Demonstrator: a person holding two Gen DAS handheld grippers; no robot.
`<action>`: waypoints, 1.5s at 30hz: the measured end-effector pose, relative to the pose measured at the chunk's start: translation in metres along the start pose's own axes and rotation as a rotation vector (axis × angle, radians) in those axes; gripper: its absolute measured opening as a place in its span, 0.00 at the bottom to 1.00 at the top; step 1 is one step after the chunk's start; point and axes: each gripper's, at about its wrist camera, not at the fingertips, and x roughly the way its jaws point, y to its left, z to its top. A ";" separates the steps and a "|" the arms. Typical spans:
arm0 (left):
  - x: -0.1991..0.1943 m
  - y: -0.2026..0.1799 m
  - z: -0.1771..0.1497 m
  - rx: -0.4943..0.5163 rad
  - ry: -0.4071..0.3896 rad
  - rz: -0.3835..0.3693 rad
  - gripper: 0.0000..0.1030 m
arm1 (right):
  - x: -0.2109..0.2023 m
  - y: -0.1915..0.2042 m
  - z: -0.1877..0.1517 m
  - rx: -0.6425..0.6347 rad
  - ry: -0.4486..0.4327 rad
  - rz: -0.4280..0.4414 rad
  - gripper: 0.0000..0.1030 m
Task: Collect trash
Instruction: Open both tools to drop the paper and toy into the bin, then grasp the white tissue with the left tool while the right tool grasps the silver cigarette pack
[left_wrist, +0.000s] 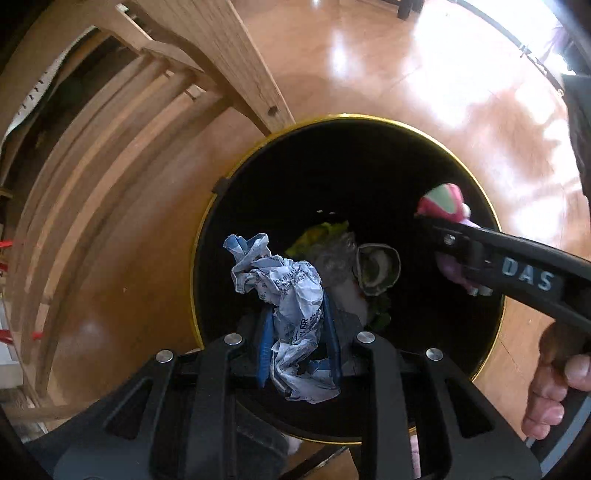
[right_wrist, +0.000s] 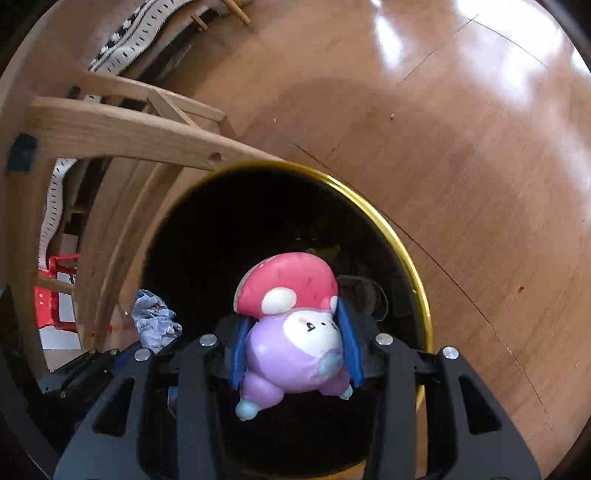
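Note:
A black bin with a gold rim stands on the wooden floor, seen from above. My left gripper is shut on a crumpled blue-and-white paper, held over the bin's near left side. My right gripper is shut on a purple toy with a red mushroom cap, held above the bin's mouth. In the left wrist view the right gripper comes in from the right with the toy at its tip. Down in the bin lie a crushed cup, clear plastic and yellow-green scraps.
A wooden chair frame stands close behind the bin on the left. Glossy wooden floor spreads out on the right. A red object sits far left beyond the chair. A hand grips the right tool's handle.

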 end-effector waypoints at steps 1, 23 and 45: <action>0.002 -0.001 0.001 0.006 0.000 0.000 0.23 | 0.002 0.002 -0.001 -0.002 0.002 -0.002 0.41; -0.058 -0.041 -0.027 0.135 -0.155 -0.035 0.91 | -0.149 -0.003 0.020 0.010 -0.401 -0.055 0.93; -0.226 0.398 -0.073 -0.352 -0.408 0.446 0.91 | -0.113 0.343 0.012 -0.770 -0.314 0.016 0.93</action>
